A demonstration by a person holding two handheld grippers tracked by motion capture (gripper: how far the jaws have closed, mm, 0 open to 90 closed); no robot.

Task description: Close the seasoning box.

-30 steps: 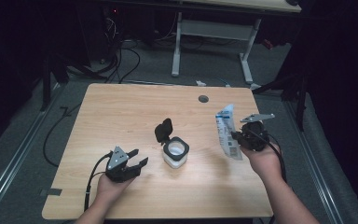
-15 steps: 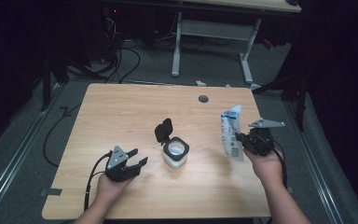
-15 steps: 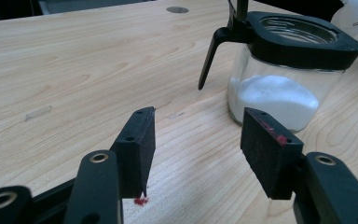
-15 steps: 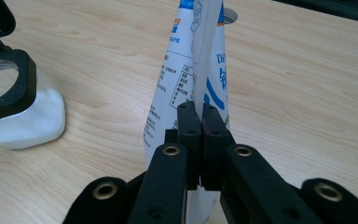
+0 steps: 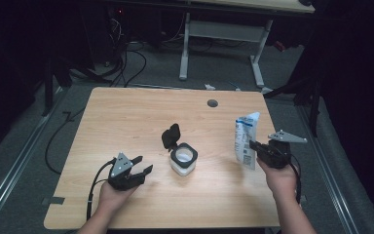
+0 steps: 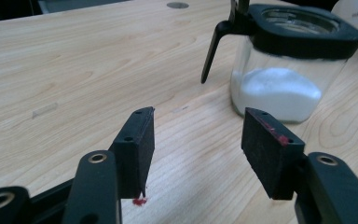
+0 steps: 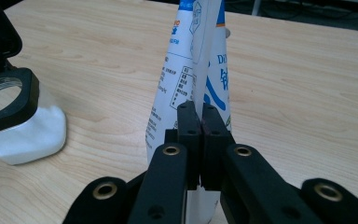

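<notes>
One jar (image 5: 183, 160) and one pouch (image 5: 246, 141) were on the table; the right gripper (image 5: 254, 146) clamped that pouch, while the left gripper's (image 5: 141, 165) jaws stood apart, empty.

A white pouch (image 5: 245, 141) carries blue print and black lettering. The clear jar (image 5: 183, 159) has a black rim and lid, with white powder inside. The counter (image 5: 126, 117) is pale wood grain.
</notes>
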